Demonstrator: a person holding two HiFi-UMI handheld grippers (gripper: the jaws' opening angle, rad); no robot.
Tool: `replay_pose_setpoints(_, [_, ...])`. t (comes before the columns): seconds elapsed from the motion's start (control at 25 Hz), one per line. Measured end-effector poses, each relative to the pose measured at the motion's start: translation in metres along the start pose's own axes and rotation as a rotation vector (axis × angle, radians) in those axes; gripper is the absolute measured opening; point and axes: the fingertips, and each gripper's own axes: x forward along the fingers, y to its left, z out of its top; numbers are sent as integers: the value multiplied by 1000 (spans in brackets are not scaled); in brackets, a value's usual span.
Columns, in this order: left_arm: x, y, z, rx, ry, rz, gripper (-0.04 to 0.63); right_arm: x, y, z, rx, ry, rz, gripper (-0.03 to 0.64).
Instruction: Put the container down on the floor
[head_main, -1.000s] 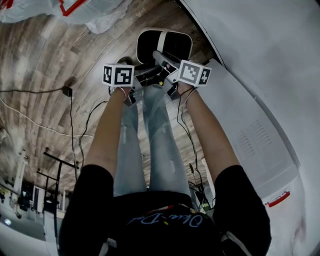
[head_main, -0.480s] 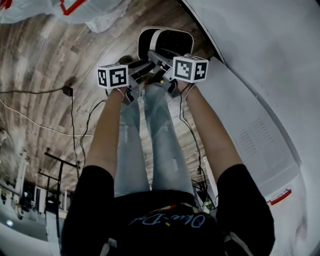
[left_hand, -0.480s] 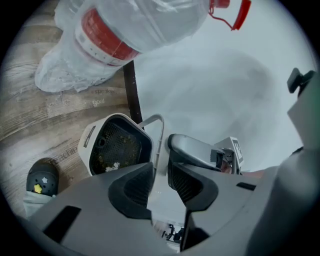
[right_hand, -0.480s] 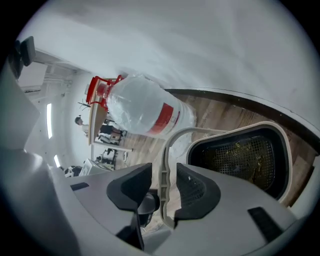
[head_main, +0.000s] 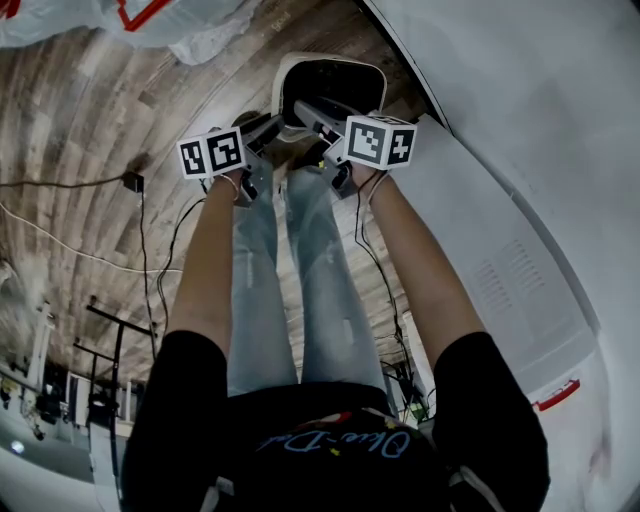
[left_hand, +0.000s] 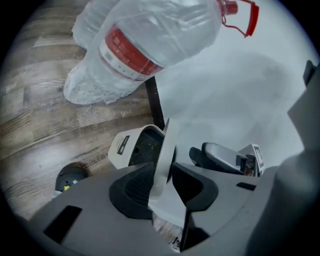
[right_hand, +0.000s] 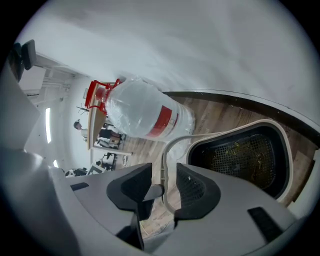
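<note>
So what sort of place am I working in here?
Probably an indoor workroom or lab, not a home: loose cables run across the plank floor, a plastic-wrapped water jug lies on it, and desks with equipment stand in the background.

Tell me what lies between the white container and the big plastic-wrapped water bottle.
Only bare wooden floor; the left gripper view shows the container and the bottle apart.

Container stands on floor, directly ahead of both grippers. Its near rim lies between the jaws of left gripper and right gripper; both pairs have just been opening. Bottle lies beyond the container, ahead-left of the left gripper. Wall runs along the right gripper's right.
</note>
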Motion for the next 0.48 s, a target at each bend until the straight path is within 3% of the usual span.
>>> replay_pose_setpoints(0.48, [-15, 20, 7, -21, -71, 107, 107, -12, -3, -1, 13, -32, -13, 140])
